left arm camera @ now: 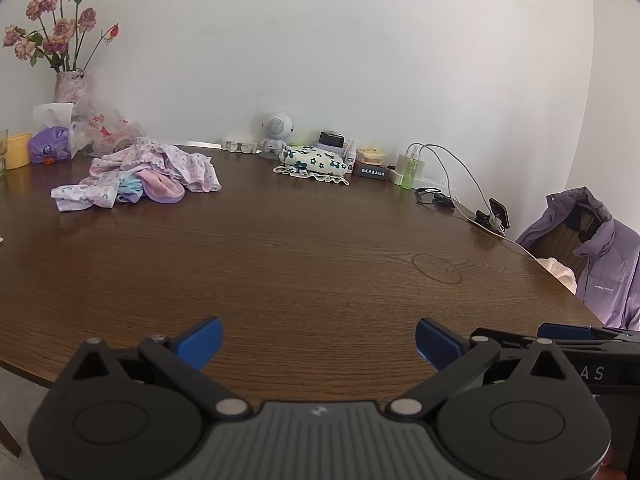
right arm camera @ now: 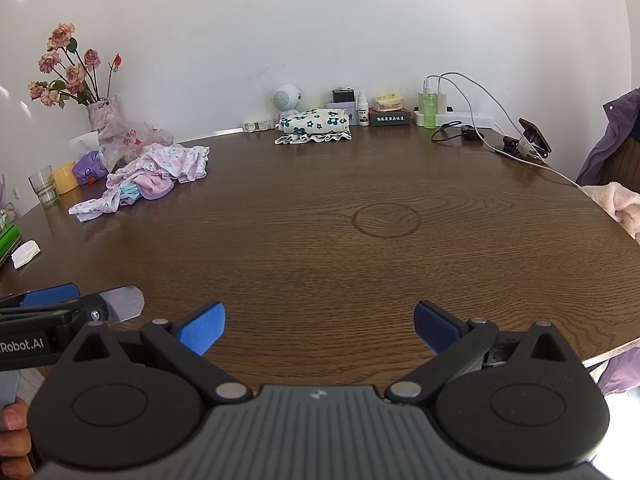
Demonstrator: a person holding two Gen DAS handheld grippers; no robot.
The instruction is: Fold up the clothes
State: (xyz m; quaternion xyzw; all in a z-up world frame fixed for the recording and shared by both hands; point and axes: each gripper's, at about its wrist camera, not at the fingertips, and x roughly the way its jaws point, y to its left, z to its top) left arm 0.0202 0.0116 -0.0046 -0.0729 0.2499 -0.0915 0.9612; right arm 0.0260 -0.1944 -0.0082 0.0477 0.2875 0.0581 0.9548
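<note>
The pile of clothes (left arm camera: 136, 178) I'm after lies crumpled on the far left of the table (left arm camera: 320, 248), well apart from both tools: soft cotton in pale pink and lilac prints with frilled edges, a plain pink piece and a light blue one bunched in the middle. A second piece, the folded cloth (left arm camera: 314, 164), cream with dark green flowers and a ruffled hem, sits flat at the back edge near the wall. I have my left gripper (left arm camera: 319, 338) low over the near edge of the table, level and pointing straight across the wood; its blue pads (left arm camera: 202, 340) stand wide apart with nothing between them, touching nothing. My right gripper (right arm camera: 319, 326) sits just beside it in the same pose, also spread wide and empty, its blue pads above bare wood. From the right wrist view I see the left tool's side at the lower left, with a thumb (right arm camera: 14, 416) showing below it. The tabletop is dark brown wood grain, rounded at the edge, with a faint ring mark (right arm camera: 386, 220) right of centre. Behind the clothes are a crinkled plastic bag (left arm camera: 106, 128), a vase of dried roses (left arm camera: 72, 84), and a yellow cup (left arm camera: 17, 150); a purple jacket (left arm camera: 600, 272) hangs over a chair at the right
</note>
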